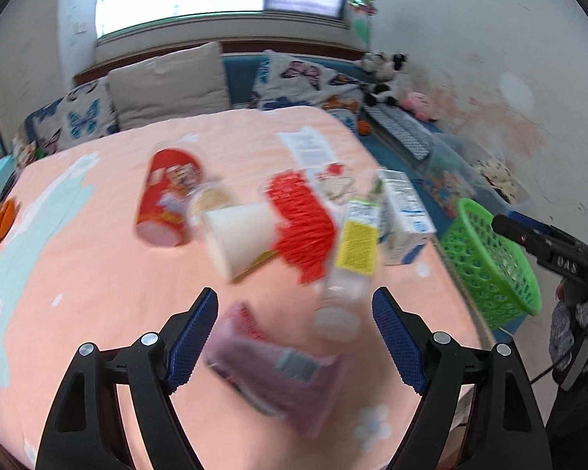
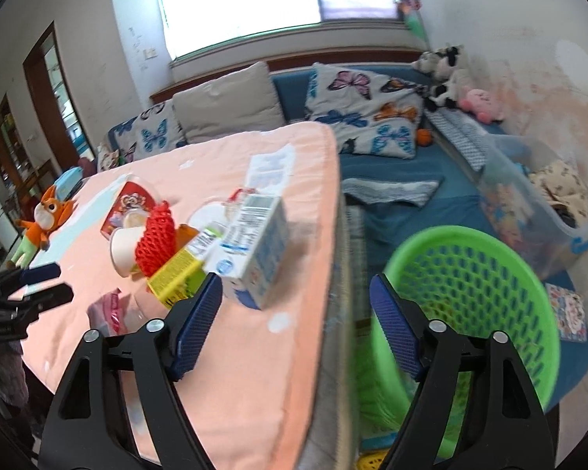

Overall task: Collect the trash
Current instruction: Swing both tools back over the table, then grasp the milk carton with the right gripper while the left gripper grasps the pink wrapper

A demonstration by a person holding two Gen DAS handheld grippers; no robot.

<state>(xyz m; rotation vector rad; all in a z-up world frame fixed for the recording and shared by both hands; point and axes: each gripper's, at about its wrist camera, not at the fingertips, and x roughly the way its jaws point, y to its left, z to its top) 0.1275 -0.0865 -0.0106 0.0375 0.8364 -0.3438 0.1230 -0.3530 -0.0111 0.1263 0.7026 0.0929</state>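
While both tools sit empty with jaws wide, the step in hand looks like choosing a piece of trash. Below the left hand-held gripper [image 1: 294,337] lies a pink wrapper [image 1: 274,368], blurred, probably crumpled plastic, on the peach-covered counter [image 1: 98,274]. Beside it, a clear bottle [image 1: 351,262]. Ahead of the right hand-held gripper [image 2: 294,321]: a white carton [image 2: 254,250]. Next: close on 1 item, carry it to the green basket [image 2: 470,274] beside the counter.

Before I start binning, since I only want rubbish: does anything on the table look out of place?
Yes. An orange plush toy sits at the far left edge of the pink tablecloth, apart from the tipped-over cups and cartons. It looks like a keepsake, not trash.
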